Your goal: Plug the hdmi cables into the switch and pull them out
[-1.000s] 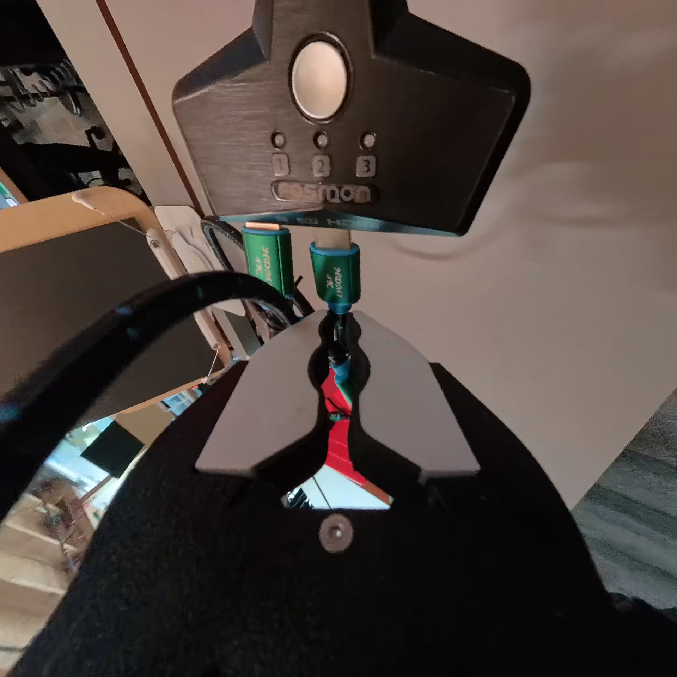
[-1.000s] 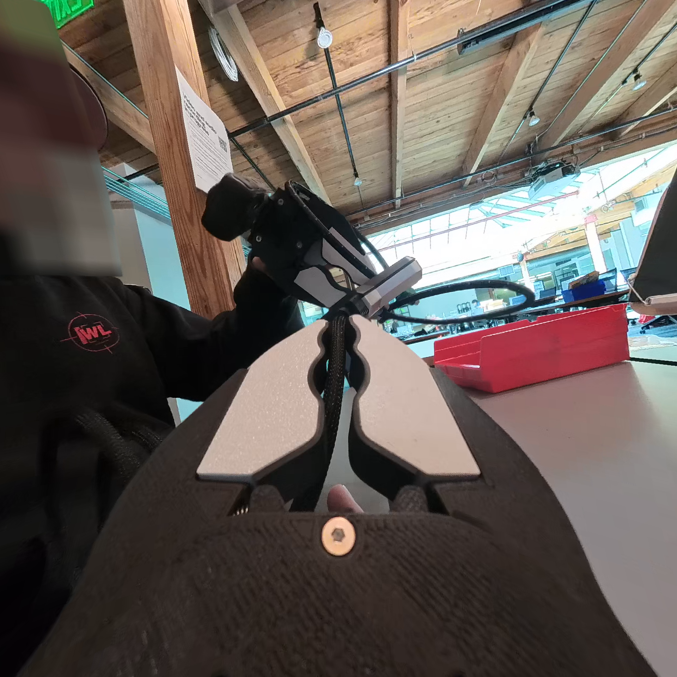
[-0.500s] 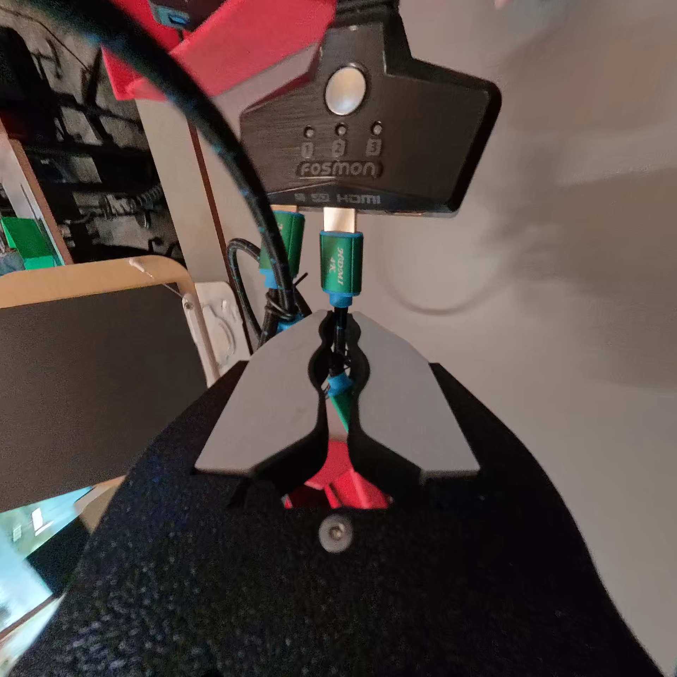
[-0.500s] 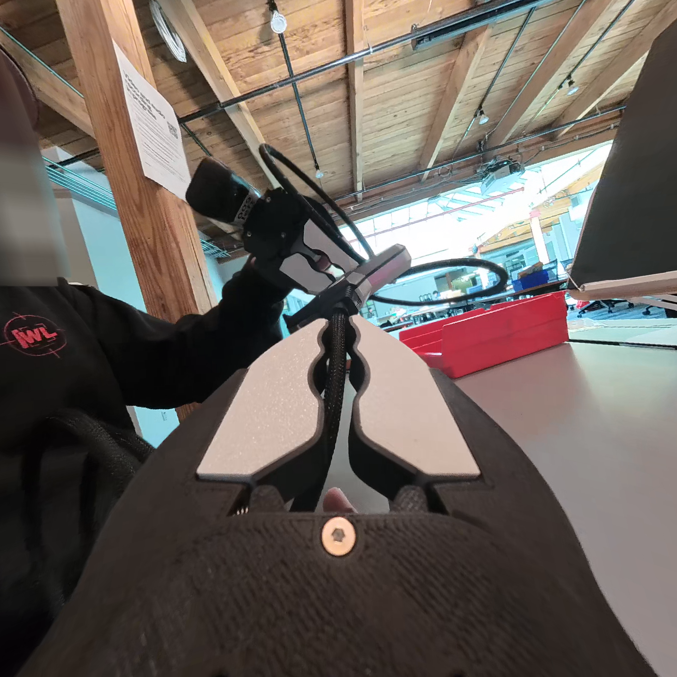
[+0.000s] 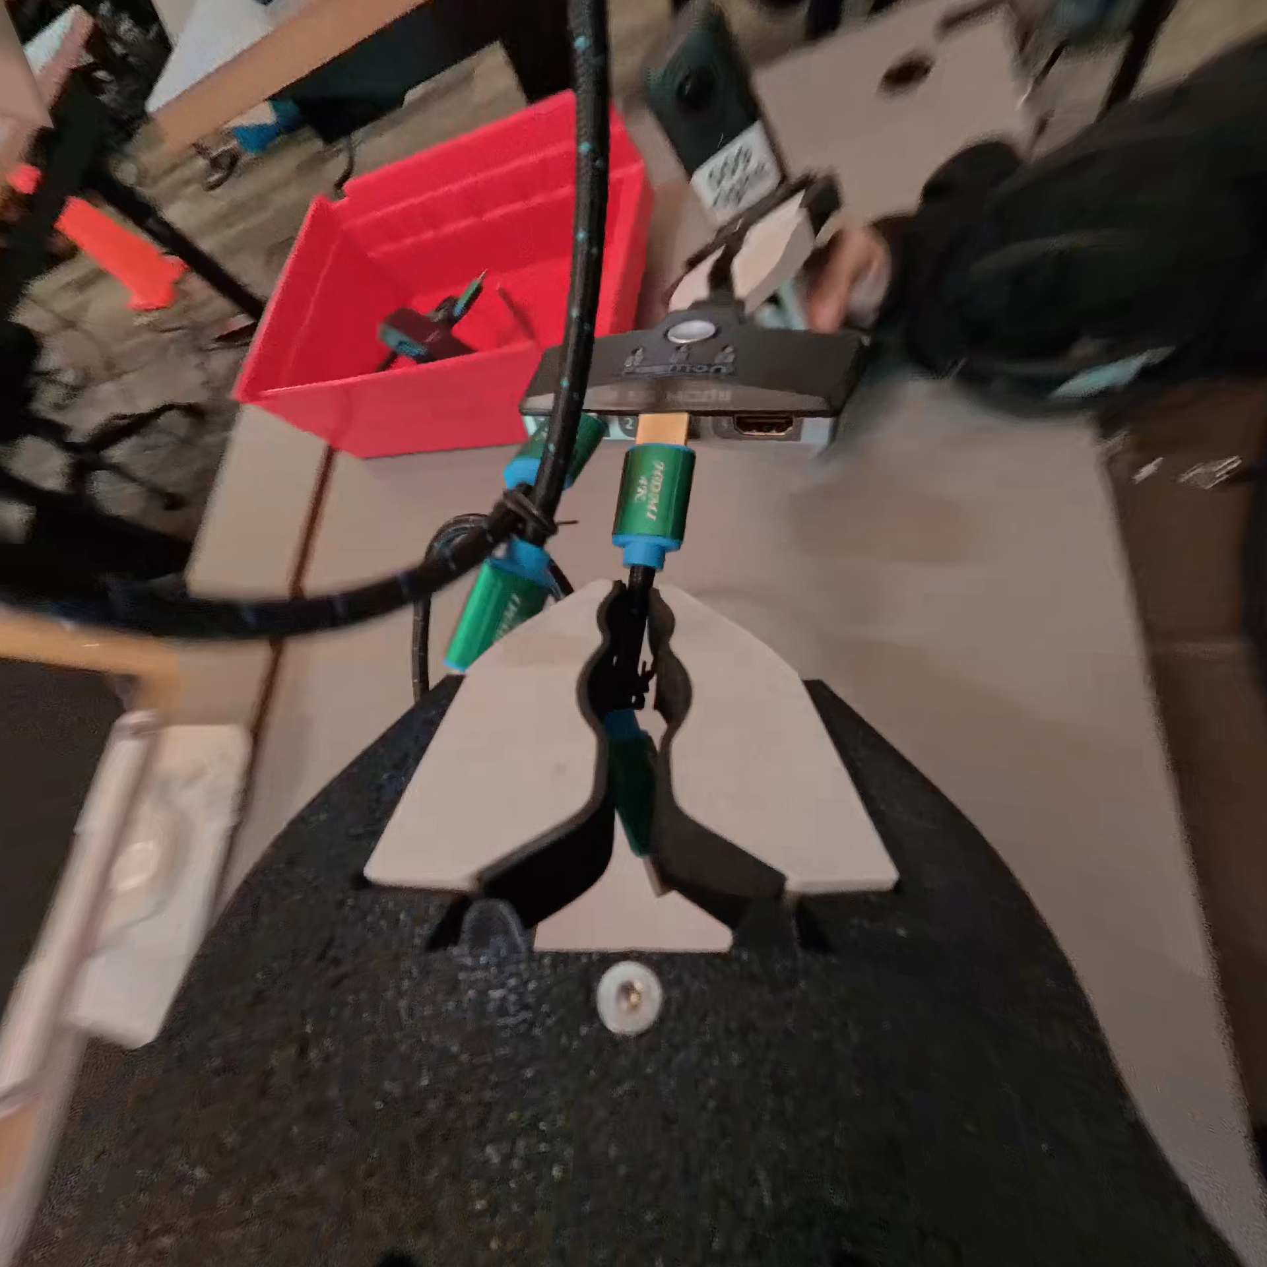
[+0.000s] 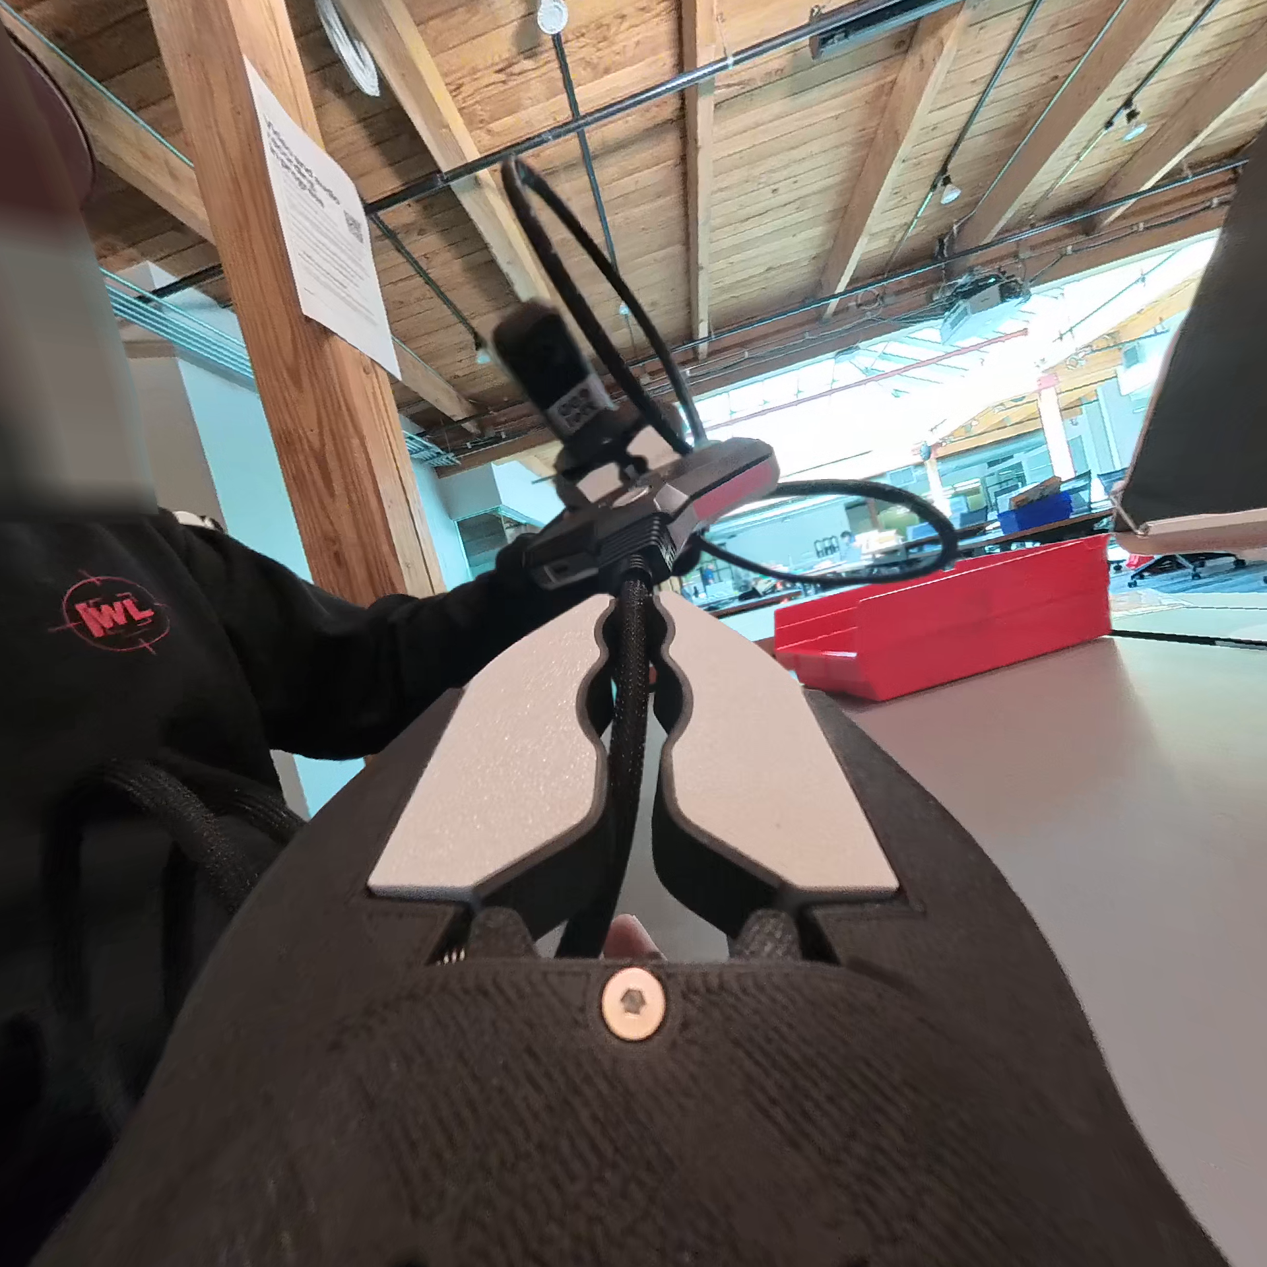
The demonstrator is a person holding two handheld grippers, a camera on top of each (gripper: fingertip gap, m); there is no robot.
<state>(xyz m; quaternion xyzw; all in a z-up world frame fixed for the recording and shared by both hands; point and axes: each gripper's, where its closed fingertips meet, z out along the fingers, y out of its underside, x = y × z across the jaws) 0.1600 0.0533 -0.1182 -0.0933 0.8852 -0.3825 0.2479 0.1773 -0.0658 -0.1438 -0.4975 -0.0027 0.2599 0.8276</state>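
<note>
Above the table (image 5: 857, 548) we hold the switch (image 5: 692, 373) by its braided lead (image 6: 627, 692), clamped in the right tongs (image 6: 631, 603), while the left tongs (image 5: 631, 589), clamped on the cable (image 5: 636, 603), trail straight behind the green plug (image 5: 655, 497), its long axis in line with the middle port.

Brushed-metal switch (image 5: 692, 373) – glossy green plug (image 5: 653, 497), braided cable (image 6: 627, 720), matt red plastic bin (image 5: 439, 274)

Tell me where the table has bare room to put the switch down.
The grey table is bare right of the green plug, below the switch, up to the person's dark sleeve. Left is crowded: red bin, looped black cables.
</note>
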